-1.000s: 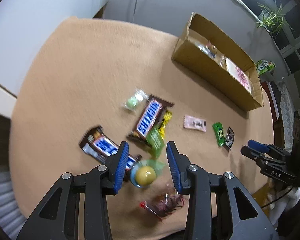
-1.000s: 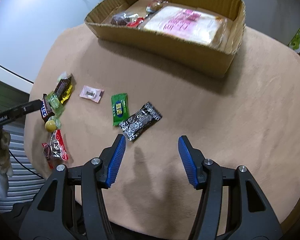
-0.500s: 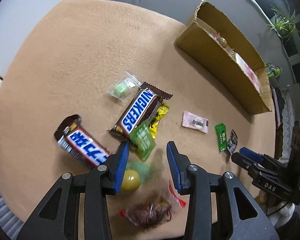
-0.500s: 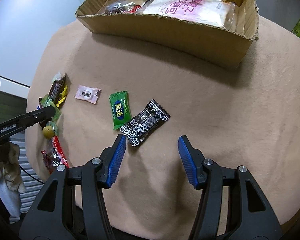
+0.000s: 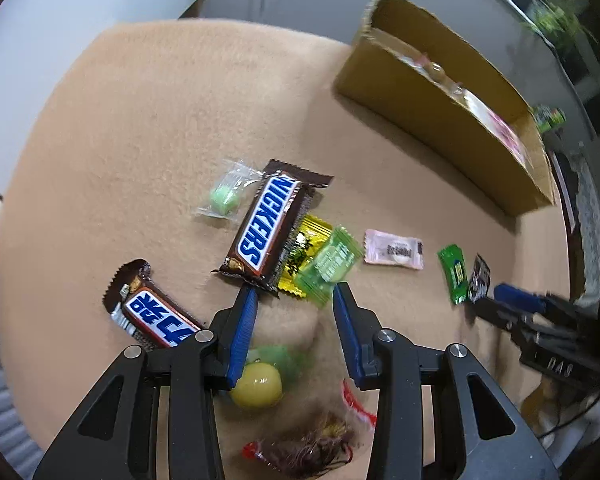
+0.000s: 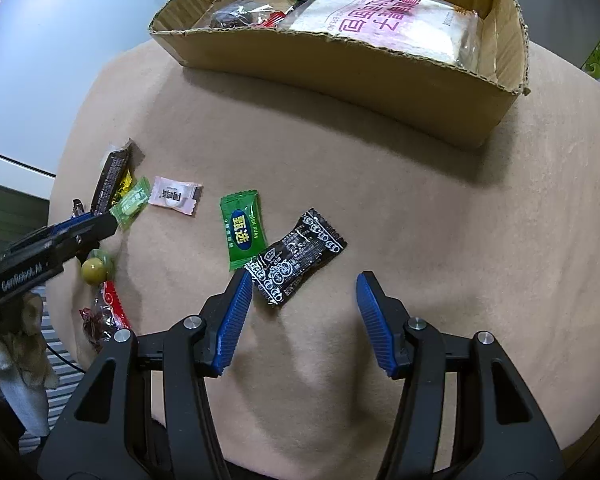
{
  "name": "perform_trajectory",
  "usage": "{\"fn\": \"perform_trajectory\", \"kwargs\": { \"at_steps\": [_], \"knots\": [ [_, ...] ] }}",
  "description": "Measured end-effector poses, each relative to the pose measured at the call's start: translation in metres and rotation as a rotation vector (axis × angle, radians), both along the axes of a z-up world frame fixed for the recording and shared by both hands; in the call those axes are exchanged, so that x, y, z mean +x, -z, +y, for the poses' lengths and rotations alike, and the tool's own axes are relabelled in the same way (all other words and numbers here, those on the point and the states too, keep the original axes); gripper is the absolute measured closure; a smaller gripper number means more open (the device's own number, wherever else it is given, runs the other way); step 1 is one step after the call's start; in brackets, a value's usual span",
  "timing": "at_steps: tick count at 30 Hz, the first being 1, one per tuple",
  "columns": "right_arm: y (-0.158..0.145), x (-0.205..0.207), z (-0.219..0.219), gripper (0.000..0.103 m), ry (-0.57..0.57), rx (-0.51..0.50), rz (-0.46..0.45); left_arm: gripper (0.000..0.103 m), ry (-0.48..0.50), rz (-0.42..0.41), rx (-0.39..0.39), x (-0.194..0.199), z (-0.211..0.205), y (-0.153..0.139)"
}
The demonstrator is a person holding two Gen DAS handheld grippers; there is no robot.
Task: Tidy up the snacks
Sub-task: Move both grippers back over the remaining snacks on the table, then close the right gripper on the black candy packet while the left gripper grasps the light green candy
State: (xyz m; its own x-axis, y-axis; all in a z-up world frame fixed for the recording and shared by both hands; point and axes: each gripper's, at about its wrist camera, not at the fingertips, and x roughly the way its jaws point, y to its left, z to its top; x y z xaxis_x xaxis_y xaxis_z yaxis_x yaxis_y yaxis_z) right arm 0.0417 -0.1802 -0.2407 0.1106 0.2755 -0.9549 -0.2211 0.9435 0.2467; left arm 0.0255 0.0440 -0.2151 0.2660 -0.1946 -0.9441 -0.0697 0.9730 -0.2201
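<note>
My left gripper is open and empty, tips just short of a light green candy packet and a yellow packet beside a Snickers bar. A second Snickers bar lies left of it; a yellow ball candy sits under its jaws. My right gripper is open and empty, just short of a black snack packet, with a green packet to its left. The cardboard box holds a pink bread bag and small sweets.
A pink candy, a clear-wrapped green sweet and a red-wrapped dried snack lie on the tan cloth-covered table. The left gripper shows at the left edge of the right wrist view. The table's near edge is close below.
My left gripper has moved forward past the yellow ball candy toward the light green packet. My right gripper has closed in on the black packet. Both stay open.
</note>
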Motion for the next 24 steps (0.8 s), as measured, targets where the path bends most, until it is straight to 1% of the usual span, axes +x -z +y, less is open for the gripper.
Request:
{"fn": "perform_trajectory", "kwargs": {
  "at_steps": [3,7,11,16,18,21,23,24],
  "knots": [
    [0.000,0.000,0.003,0.046,-0.004,0.008,-0.002,0.065,0.046,-0.023,0.000,-0.003,-0.006,-0.001],
    [0.002,-0.001,0.005,0.046,0.002,0.014,0.000,0.065,0.058,-0.027,-0.024,0.001,-0.010,0.000],
    [0.003,0.001,-0.003,0.051,0.014,0.015,0.003,0.065,0.080,-0.042,-0.056,-0.005,-0.010,-0.004],
    [0.003,0.003,0.001,0.051,0.005,0.018,0.006,0.065,0.101,-0.057,-0.029,0.000,-0.013,-0.002],
    [0.004,0.005,0.006,0.051,-0.005,0.007,-0.001,0.070,0.115,-0.068,-0.020,0.004,-0.019,-0.003],
    [0.004,0.008,0.013,0.052,-0.014,-0.027,-0.021,0.071,0.174,-0.080,0.016,0.011,-0.030,-0.003],
    [0.004,0.009,0.018,0.055,-0.023,-0.053,-0.030,0.072,0.214,-0.082,0.041,0.014,-0.034,0.001],
    [0.004,0.008,0.021,0.058,-0.031,-0.066,-0.033,0.075,0.224,-0.080,0.044,0.015,-0.036,0.002]
  ]
}}
